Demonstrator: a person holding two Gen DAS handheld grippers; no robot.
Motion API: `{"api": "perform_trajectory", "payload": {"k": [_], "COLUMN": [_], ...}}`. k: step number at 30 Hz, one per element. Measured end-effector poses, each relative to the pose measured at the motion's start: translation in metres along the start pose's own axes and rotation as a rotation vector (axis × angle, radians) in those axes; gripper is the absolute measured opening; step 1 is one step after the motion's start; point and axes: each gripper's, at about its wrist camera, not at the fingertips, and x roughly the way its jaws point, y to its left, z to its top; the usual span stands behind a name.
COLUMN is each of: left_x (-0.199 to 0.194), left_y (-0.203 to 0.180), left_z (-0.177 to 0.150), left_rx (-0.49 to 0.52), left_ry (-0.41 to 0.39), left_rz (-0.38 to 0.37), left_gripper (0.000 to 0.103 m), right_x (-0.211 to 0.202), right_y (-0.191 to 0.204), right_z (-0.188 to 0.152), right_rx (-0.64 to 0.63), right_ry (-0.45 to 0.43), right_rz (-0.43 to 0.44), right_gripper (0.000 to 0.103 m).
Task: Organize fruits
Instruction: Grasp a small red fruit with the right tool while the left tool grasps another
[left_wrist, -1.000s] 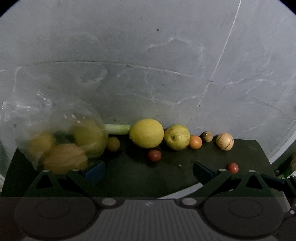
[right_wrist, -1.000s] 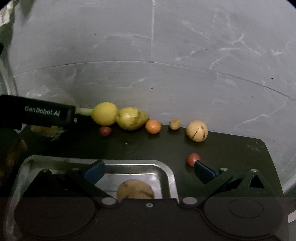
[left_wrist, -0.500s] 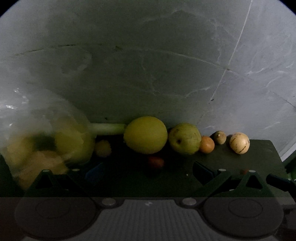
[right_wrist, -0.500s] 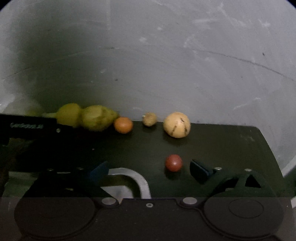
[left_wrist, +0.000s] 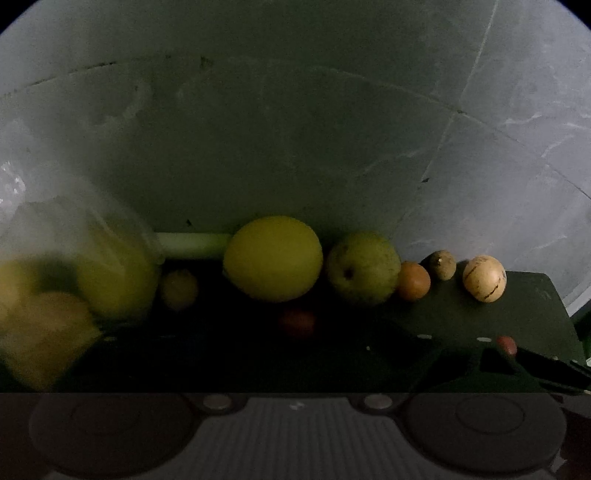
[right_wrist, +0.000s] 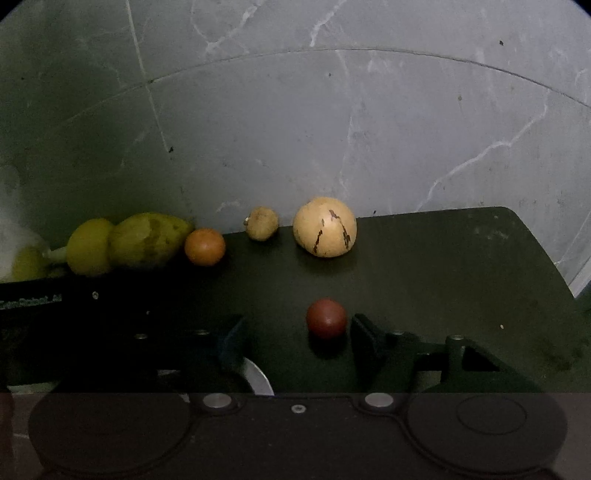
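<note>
Right hand-held gripper (right_wrist: 295, 341) sliding rightward off metal tray (right_wrist: 258, 376), now closing in on small dark-red round fruit (right_wrist: 326, 318) on dark worktop (right_wrist: 443, 266); jaws spread wide, bracketing fruit. Left hand-held gripper: too dark, cannot tell. Pale streaked round fruit (right_wrist: 325, 231) waiting near wall.

My right gripper (right_wrist: 297, 343) is now lower and further forward than a second ago: the small red fruit (right_wrist: 326, 318) that sat just off my right finger (right_wrist: 364, 341) then lies between my spread fingers now, nearer that one. The metal tray (right_wrist: 258, 376) has slid almost out of my right view, only a rim corner showing. In my left view the yellow fruit (left_wrist: 272, 257) and green fruit (left_wrist: 364, 267) loom larger, and the scene has darkened.
</note>
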Motion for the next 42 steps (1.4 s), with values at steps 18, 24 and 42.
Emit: {"api": "perform_trajectory", "payload": {"k": [18,24,42], "left_x": [0.015,0.014,0.0], "left_y": [-0.007,-0.005,0.014], "left_z": [0.002,0.002,0.0], "left_rx": [-0.012,-0.016,-0.062], "left_ry": [-0.022,-0.027,0.0], "left_rz": [0.014,0.032,-0.026], "left_gripper": [0.057,0.038,0.026], "right_x": [0.003,0.003,-0.007], "right_y": [0.025,0.037,0.049], "right_z": [-0.002,-0.002,-0.001], "right_rx": [-0.083,-0.113,-0.146], "right_ry": [-0.016,-0.014,-0.033], "right_rz": [0.031,0.04,0.072], "right_gripper": [0.031,0.024,0.023]}}
